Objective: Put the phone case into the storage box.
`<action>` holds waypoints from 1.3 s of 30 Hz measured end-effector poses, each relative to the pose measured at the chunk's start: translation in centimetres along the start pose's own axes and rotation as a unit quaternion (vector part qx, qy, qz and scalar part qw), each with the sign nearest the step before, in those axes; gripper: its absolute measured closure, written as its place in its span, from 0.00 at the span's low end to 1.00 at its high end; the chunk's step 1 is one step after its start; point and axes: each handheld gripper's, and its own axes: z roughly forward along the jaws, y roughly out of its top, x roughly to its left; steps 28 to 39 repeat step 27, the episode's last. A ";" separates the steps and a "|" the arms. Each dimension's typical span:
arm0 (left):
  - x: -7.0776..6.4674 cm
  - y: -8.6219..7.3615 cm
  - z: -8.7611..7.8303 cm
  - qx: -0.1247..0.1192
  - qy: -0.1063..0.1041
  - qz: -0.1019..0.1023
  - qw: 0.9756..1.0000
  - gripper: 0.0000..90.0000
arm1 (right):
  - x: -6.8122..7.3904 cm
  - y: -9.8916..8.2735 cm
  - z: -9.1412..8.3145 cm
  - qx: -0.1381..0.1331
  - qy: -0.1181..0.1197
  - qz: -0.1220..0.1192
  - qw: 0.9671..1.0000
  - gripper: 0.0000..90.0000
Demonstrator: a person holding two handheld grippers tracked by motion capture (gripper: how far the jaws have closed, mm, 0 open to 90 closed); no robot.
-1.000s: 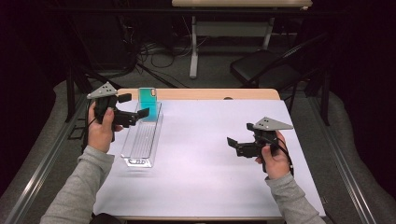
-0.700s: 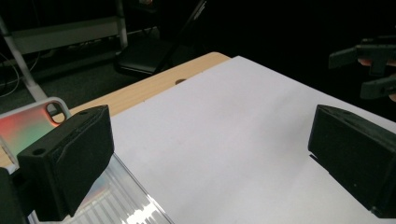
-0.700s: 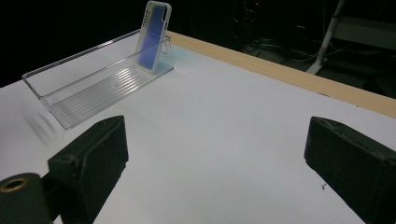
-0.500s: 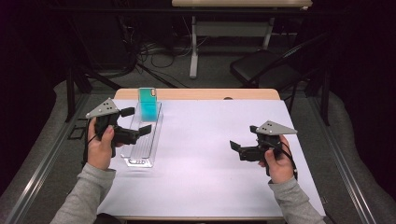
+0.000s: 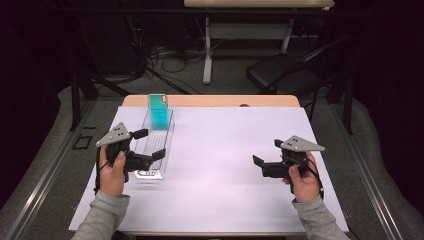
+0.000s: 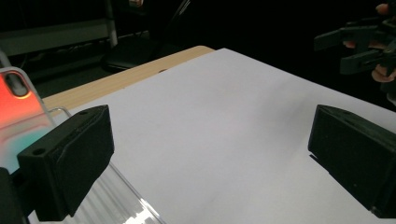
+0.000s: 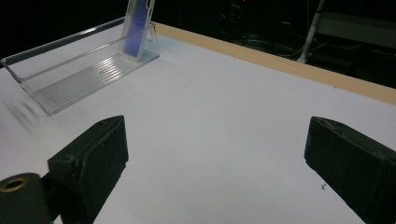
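Observation:
A clear plastic rack (image 5: pixel 157 142) (image 7: pixel 70 70) lies on the white table cover at the left. A teal phone (image 5: pixel 160 116) (image 7: pixel 136 28) stands upright at its far end; in the left gripper view the phone (image 6: pixel 16 105) shows red and teal at the left edge. My left gripper (image 5: pixel 150 145) (image 6: pixel 210 158) hovers open over the near half of the rack, nothing between its jaws. My right gripper (image 5: pixel 267 159) (image 7: pixel 219 172) is held open above the cover at the right, empty, pointing toward the rack.
The white cover (image 5: pixel 225 150) spans most of the wooden table (image 5: pixel 225 101), whose far edge shows. Beyond it are a dark chair (image 5: pixel 285 72), a white table leg (image 5: pixel 207 55) and cables on the floor. Open sheet lies between the two grippers.
My left gripper has drawn back toward the near end of the rack and lowered. The right gripper has drifted slightly right and nearer. The phone stays in place.

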 end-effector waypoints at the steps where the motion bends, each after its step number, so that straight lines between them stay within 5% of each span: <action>1: 0.0 -0.2 0.1 0.005 0.001 -0.002 1.000 0.01 | -0.1 -0.2 0.0 0.002 -0.002 0.001 1.000 0.07; 17: 0.4 -2.8 -0.3 0.002 0.012 -0.007 1.000 0.01 | -1.4 -2.7 -0.1 0.007 -0.028 0.014 0.999 0.06; 39: 1.3 -3.6 -0.6 0.001 0.025 -0.025 0.999 0.01 | -1.4 -3.4 0.1 0.016 -0.039 -0.001 0.999 0.06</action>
